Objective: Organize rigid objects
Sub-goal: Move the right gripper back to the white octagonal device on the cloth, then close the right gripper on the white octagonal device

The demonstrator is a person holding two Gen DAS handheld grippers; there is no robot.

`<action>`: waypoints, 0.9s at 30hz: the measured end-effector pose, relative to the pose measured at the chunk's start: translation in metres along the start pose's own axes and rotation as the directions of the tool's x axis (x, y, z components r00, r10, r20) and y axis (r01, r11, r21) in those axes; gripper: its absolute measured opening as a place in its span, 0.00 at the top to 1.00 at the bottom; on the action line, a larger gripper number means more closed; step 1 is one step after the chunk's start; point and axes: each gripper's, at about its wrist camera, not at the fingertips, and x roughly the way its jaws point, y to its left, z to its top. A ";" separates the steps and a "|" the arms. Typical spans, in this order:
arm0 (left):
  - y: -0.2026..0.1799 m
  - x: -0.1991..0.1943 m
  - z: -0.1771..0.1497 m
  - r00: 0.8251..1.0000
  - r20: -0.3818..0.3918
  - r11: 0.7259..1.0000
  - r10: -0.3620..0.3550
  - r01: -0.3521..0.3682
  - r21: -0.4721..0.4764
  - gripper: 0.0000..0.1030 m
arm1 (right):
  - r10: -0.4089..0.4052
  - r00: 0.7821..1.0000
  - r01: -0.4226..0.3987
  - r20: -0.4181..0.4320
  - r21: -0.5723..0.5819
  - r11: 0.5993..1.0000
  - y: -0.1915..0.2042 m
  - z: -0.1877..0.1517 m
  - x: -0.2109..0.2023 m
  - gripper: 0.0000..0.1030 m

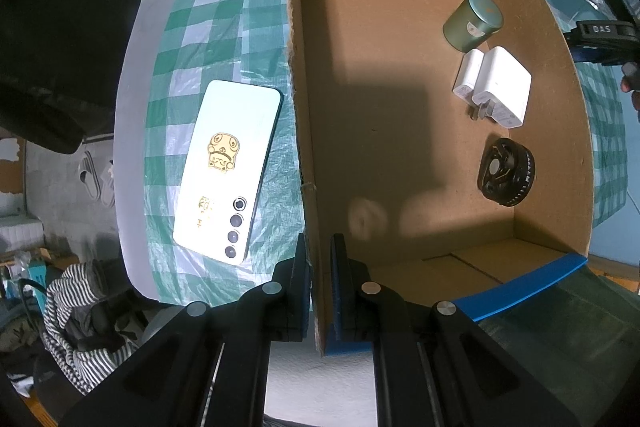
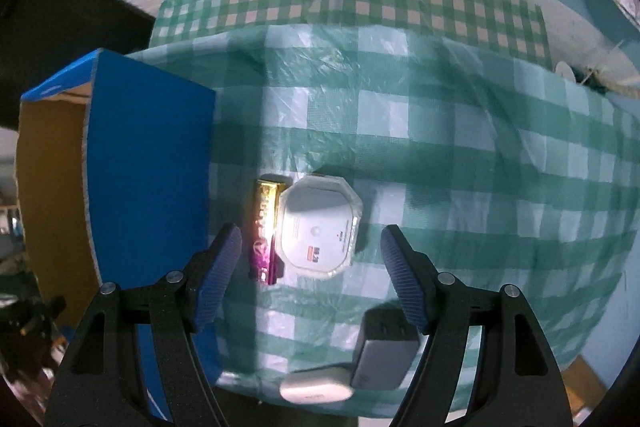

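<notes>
My left gripper (image 1: 319, 255) is shut on the near left wall of an open cardboard box (image 1: 298, 75) with blue edges. Inside lie a green tin (image 1: 472, 23), two white chargers (image 1: 496, 87) and a black round fan (image 1: 506, 171). A white phone (image 1: 230, 167) lies face down on the checked cloth left of the box. My right gripper (image 2: 310, 263) is open above a white octagonal box (image 2: 318, 227) and a gold and pink bar (image 2: 264, 231), right of the blue box wall (image 2: 148, 163).
A grey charger (image 2: 384, 359) and a white oval case (image 2: 316, 389) lie near the table's front edge. The green checked cloth (image 2: 460, 167) covers the table. Striped clothes (image 1: 76, 319) and slippers lie on the floor at the left.
</notes>
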 end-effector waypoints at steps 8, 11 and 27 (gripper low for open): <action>0.001 0.000 -0.001 1.000 0.000 1.000 -0.003 0.003 -0.007 0.92 | -0.044 0.999 0.044 -0.025 0.004 0.999 0.001 0.005 0.019 0.29; 0.002 0.000 -0.002 1.000 0.001 1.000 -0.005 0.005 -0.010 0.92 | -0.052 0.998 0.052 -0.034 0.003 0.999 0.001 0.005 0.025 0.29; 0.001 0.002 -0.003 1.000 -0.002 1.000 -0.004 0.004 -0.008 0.92 | -0.123 0.990 0.124 -0.061 0.015 0.992 -0.017 0.003 0.034 0.37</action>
